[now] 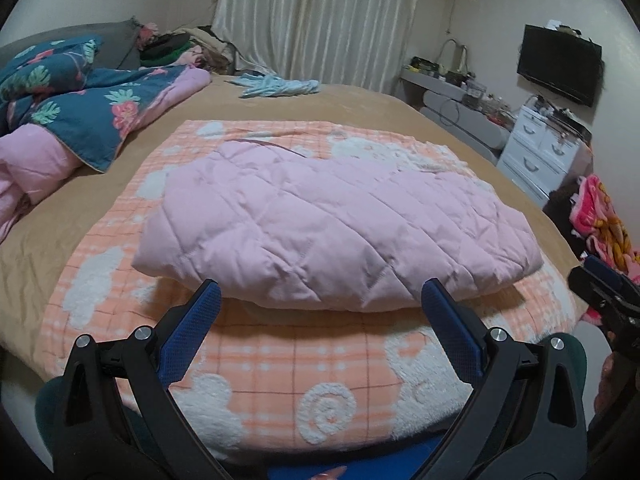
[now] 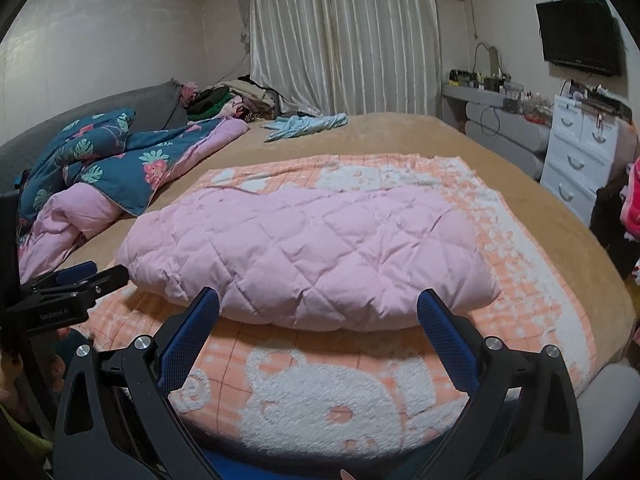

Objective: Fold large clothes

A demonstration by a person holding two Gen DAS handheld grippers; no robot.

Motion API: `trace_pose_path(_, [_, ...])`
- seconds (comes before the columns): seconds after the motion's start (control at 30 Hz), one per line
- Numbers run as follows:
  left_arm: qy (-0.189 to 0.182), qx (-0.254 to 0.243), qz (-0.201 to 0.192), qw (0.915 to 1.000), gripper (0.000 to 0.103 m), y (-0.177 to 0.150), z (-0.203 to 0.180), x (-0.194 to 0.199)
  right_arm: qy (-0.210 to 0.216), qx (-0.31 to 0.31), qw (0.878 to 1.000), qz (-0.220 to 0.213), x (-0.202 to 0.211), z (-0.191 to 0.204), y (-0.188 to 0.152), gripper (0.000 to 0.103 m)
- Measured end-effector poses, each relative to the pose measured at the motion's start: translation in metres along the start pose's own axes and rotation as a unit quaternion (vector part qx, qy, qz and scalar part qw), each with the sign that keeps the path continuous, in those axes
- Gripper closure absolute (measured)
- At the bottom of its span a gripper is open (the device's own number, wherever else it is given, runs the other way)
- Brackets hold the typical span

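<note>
Both grippers, left gripper (image 1: 320, 300) and right gripper (image 2: 318, 306), gape empty near the puffy folded pink jacket (image 1: 320, 224); a shallow pinch risks unfolding it.

Dresser clutter (image 2: 504, 84) too small to ID; floral quilt (image 1: 60, 100) cut by left edge.

Small white lettering on the left tool (image 2: 70, 280) reads roughly "GenDrobot AI"; nothing else legible.
</note>
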State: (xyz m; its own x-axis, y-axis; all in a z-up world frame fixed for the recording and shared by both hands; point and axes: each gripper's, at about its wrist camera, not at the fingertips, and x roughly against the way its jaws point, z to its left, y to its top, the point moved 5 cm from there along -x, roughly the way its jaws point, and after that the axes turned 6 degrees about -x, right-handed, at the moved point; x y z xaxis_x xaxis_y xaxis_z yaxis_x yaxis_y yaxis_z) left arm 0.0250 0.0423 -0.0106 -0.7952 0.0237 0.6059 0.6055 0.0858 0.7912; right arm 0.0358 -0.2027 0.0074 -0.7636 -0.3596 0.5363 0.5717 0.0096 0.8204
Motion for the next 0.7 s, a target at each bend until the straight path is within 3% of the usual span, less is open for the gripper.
trace_pose_path(0.7, [0.004,-0.007,-0.002,1.0,0.009,-0.003,-0.001,-0.002,0.011,0.01,1.0,0.02,-0.015,0.008,-0.01,0.004])
